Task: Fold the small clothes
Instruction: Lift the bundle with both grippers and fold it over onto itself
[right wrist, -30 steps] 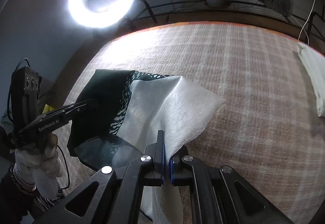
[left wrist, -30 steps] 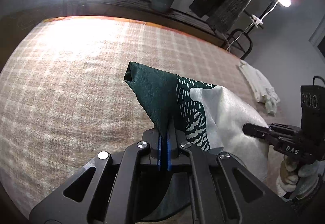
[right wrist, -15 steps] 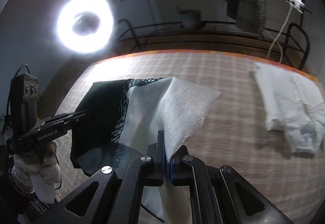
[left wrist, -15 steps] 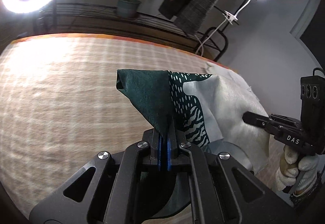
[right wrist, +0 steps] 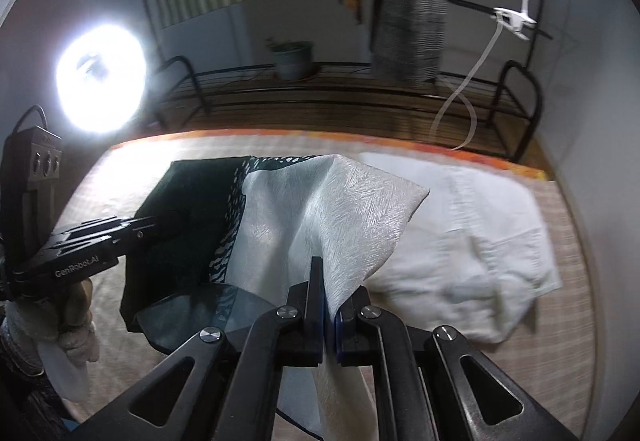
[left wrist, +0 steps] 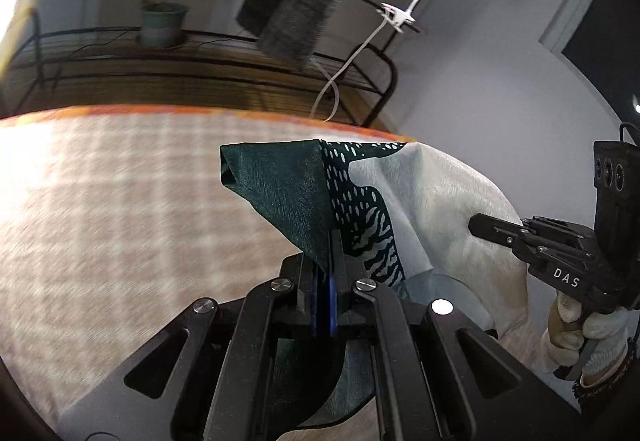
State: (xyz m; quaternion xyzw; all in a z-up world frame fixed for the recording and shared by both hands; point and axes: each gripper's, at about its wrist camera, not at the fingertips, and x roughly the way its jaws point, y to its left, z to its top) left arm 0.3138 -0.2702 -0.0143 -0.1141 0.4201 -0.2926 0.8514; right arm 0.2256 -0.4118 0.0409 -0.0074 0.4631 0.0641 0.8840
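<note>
Fingers of the left gripper [left wrist: 326, 265] are pinched tight on the dark green end of a small cloth [left wrist: 400, 209], and the fabric rises out of the pinch and fans ahead of the tips into a folded corner. To the right of those fingers the cloth turns from plain green through a band of white dashes and stripes to a pale, shiny white part. The right gripper [right wrist: 326, 305] has its fingers closed on that white end; the cloth stands up from between them and spreads forward and to the left, ending in a point ahead and to the right of the tips. Between the two grips the cloth is held up off the checked blanket [left wrist: 100, 209], which lies below and ahead of both sets of fingers.

In the left wrist view the right gripper shows at the far right, held in a gloved hand [left wrist: 584, 333], its tips against the white part. In the right wrist view, a pile of white clothes [right wrist: 472, 241] lies on the blanket just right of the fingers, behind the held cloth's point. A ring light [right wrist: 100, 77] glows far ahead to the left, and a potted plant [right wrist: 292, 57] sits on a black rack [right wrist: 516, 109] beyond the blanket's far edge.
</note>
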